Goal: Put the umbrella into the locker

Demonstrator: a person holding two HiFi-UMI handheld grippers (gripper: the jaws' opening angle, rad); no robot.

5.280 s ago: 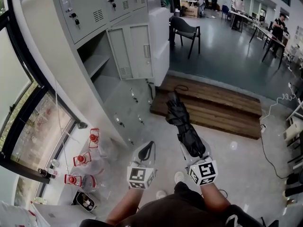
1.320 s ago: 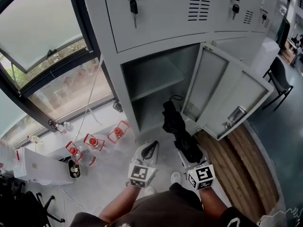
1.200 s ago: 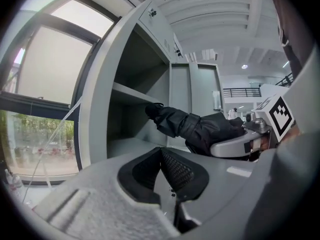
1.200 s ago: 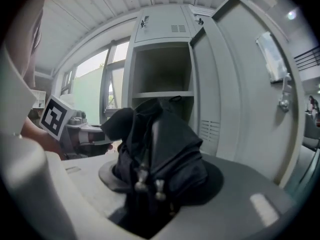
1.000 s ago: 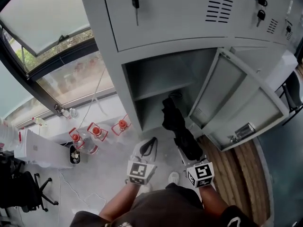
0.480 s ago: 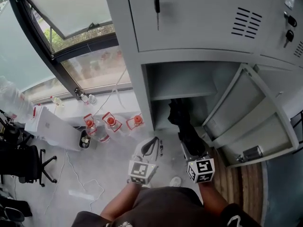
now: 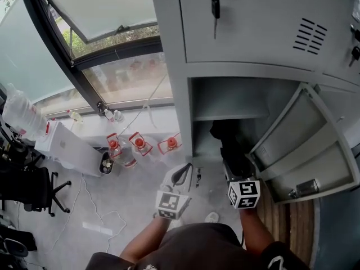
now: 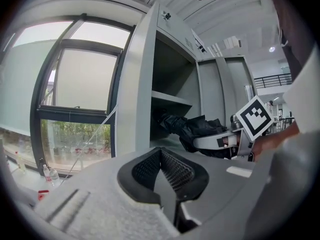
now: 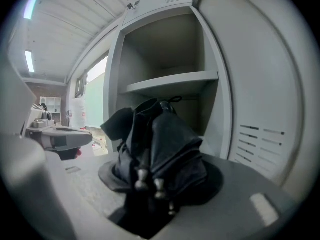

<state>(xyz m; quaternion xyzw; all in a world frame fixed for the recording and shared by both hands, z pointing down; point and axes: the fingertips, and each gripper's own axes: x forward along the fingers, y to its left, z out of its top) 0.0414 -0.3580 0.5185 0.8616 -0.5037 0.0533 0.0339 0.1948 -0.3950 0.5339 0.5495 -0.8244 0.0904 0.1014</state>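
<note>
A folded black umbrella [image 7: 228, 145] sticks out forward from my right gripper [image 7: 235, 172], which is shut on its lower part. Its far end reaches into the open grey locker compartment [image 7: 208, 103], just under the inner shelf [image 7: 225, 116]. In the right gripper view the umbrella [image 9: 165, 144] fills the jaws [image 9: 160, 181], with the shelf [image 9: 175, 81] straight ahead. The left gripper view shows the umbrella [image 8: 192, 129] entering the opening from the right. My left gripper [image 7: 181, 174] hangs shut and empty to the left of the umbrella, outside the locker; its pads [image 8: 175, 171] meet.
The locker door [image 7: 304, 145] stands open at the right, close to my right hand. A key [image 7: 215, 7] hangs from the upper door. Red-capped bottles [image 7: 138, 144] stand on the floor by the window [image 7: 107, 44] at the left. An office chair [image 7: 22, 190] is far left.
Both grippers have moved forward toward the locker. The umbrella's far end has gone from in front of the opening to inside the lower compartment. The grip on it is unchanged.
</note>
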